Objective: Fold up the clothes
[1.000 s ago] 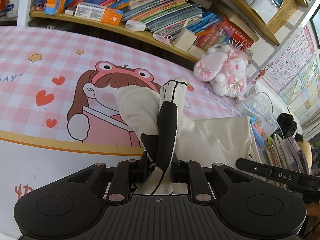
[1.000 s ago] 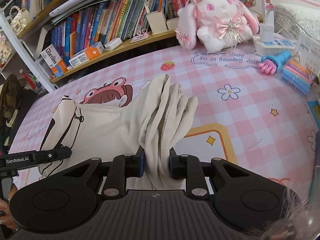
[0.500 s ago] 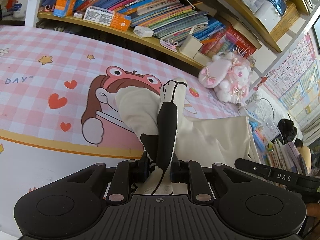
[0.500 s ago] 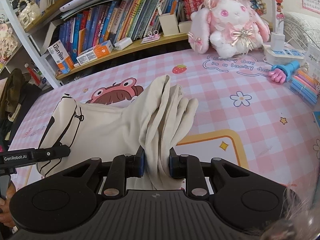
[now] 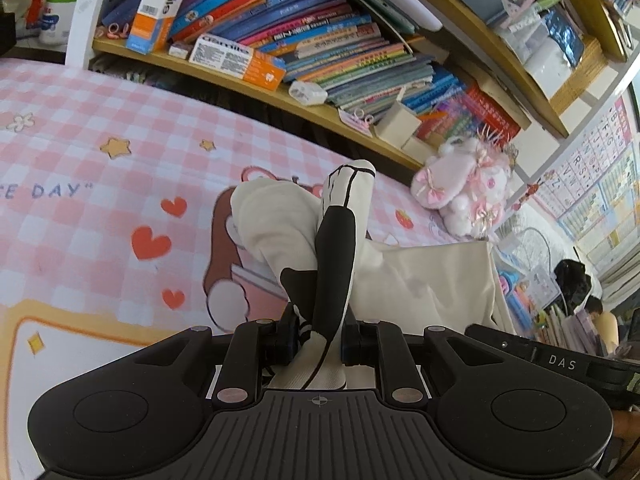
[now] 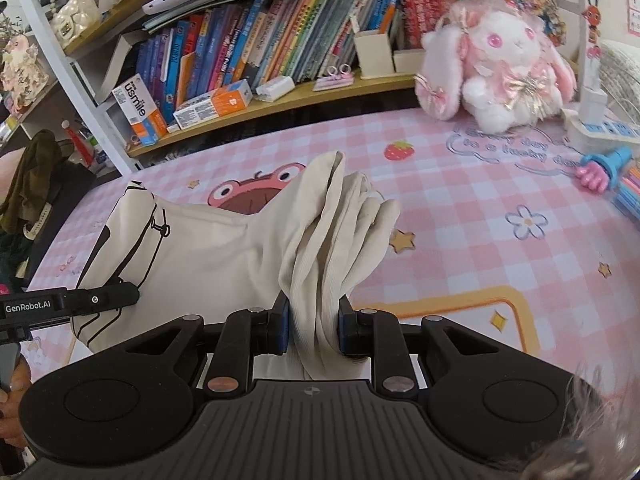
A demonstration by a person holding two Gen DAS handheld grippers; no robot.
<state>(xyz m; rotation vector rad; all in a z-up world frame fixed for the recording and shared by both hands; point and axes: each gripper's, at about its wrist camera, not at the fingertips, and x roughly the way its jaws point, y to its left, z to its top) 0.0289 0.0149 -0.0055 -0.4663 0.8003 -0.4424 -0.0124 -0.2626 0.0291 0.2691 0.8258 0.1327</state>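
Observation:
A cream garment with a black print [image 5: 424, 280] hangs stretched between both grippers above the pink checked table mat [image 5: 80, 168]. My left gripper [image 5: 320, 340] is shut on a bunched corner that carries the black print [image 5: 334, 248]. My right gripper [image 6: 312, 328] is shut on a bunch of plain cream folds [image 6: 340, 236]. The garment [image 6: 208, 256] spans from it to the left gripper's bar [image 6: 68, 302] at the left. The fingertips of both grippers are hidden by cloth.
A low shelf of books and boxes [image 6: 248, 60] runs along the far edge of the mat. A pink plush rabbit [image 6: 496, 64] sits at the back right. A power strip [image 6: 600, 128] and a blue and pink toy [image 6: 600, 164] lie at the right.
Both grippers have moved forward toward the shelf with the garment still held; the mat's frog picture is now partly covered in both views. The grips are unchanged.

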